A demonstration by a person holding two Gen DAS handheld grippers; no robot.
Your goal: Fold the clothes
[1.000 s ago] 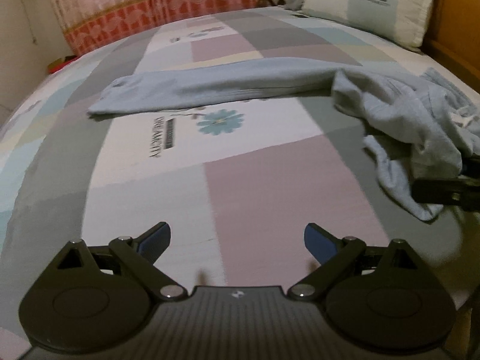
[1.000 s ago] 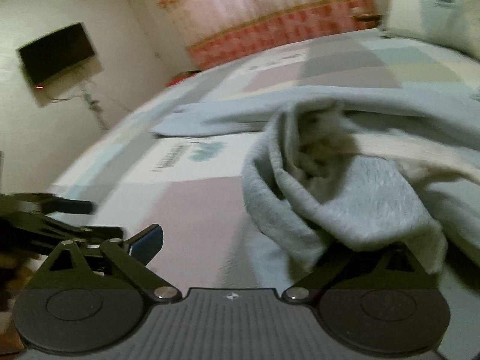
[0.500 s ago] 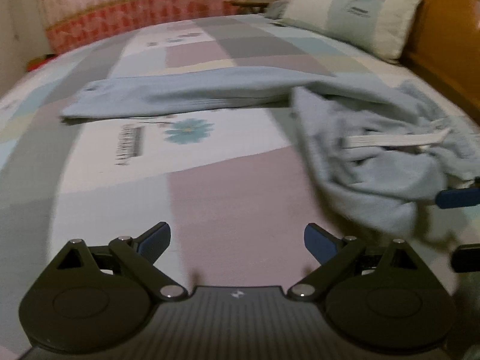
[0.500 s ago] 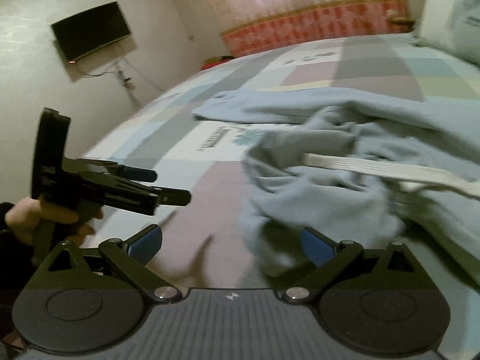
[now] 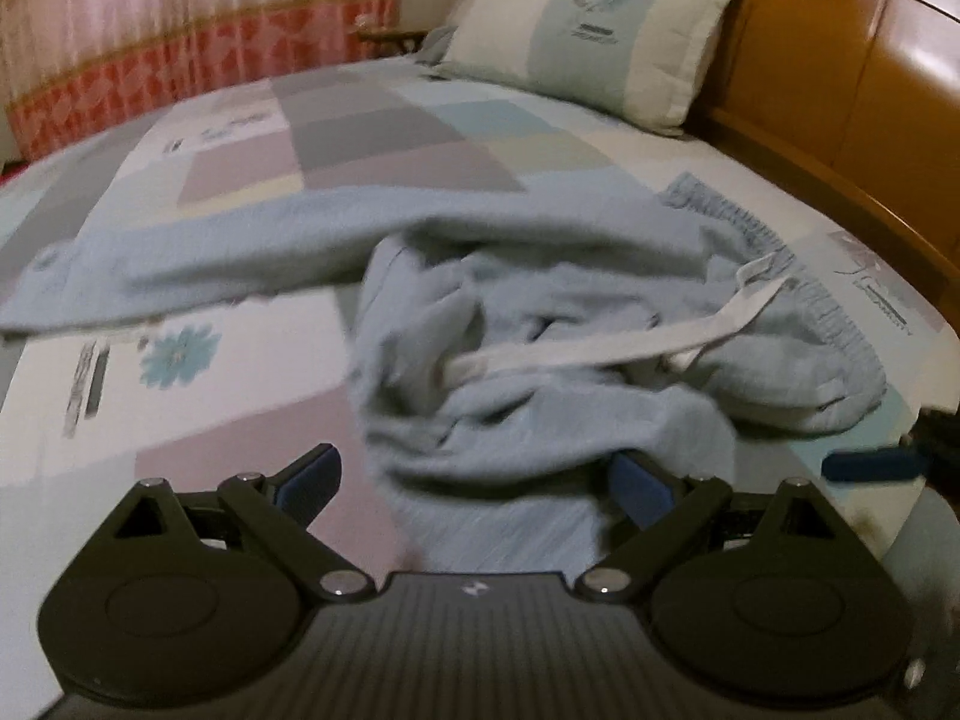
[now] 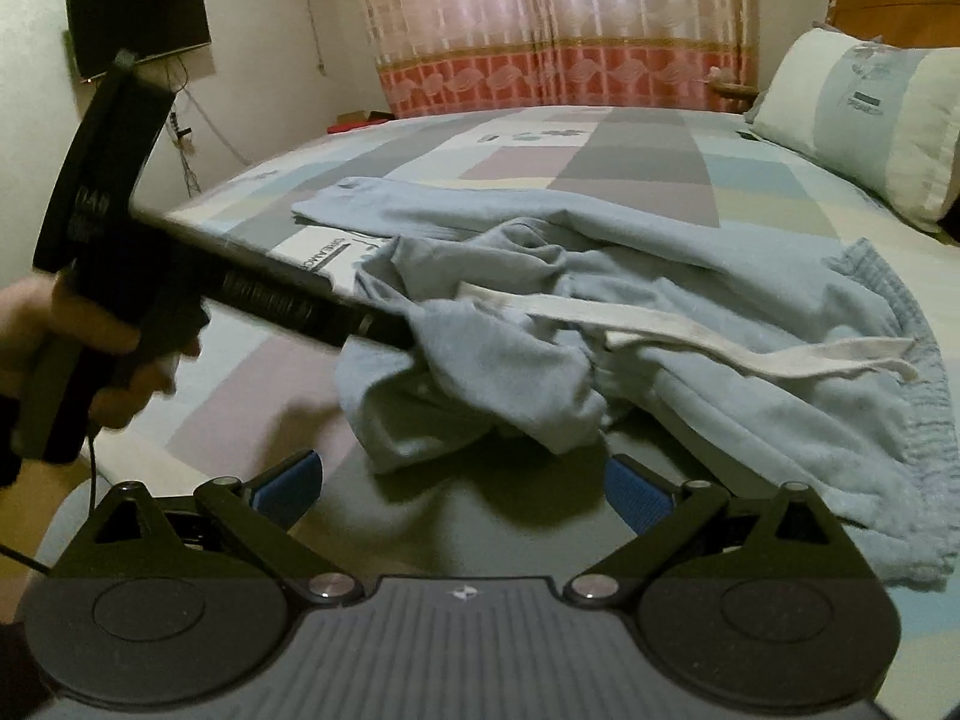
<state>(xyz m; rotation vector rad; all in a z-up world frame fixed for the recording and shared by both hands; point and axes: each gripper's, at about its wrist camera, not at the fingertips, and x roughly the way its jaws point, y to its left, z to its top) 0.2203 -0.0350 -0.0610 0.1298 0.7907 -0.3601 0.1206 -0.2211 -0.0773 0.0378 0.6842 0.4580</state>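
Light blue drawstring trousers [image 5: 540,312] lie crumpled on the bed, one leg [image 5: 198,252] stretched out to the left and a white drawstring [image 5: 600,348] across the heap. My left gripper [image 5: 477,477] is open, with the near fold of the heap between its blue pads [image 5: 312,474]. In the right wrist view the left gripper [image 6: 288,306], held by a hand [image 6: 66,324], pokes into the left side of the trousers [image 6: 690,312]. My right gripper [image 6: 462,489] is open just short of the heap, over bare sheet. One of its blue fingertips [image 5: 870,465] shows at the right.
The patchwork bedsheet [image 5: 252,420] covers the whole bed. A pillow [image 5: 594,42] lies against the wooden headboard [image 5: 840,60] at the right. Pink curtains [image 6: 552,24] hang behind the bed, and a wall TV [image 6: 138,18] is at the left.
My left gripper has swung right and come up to the crumpled heap, which now lies between its fingers. My right gripper has backed off, and the cloth has dropped clear of its fingers.
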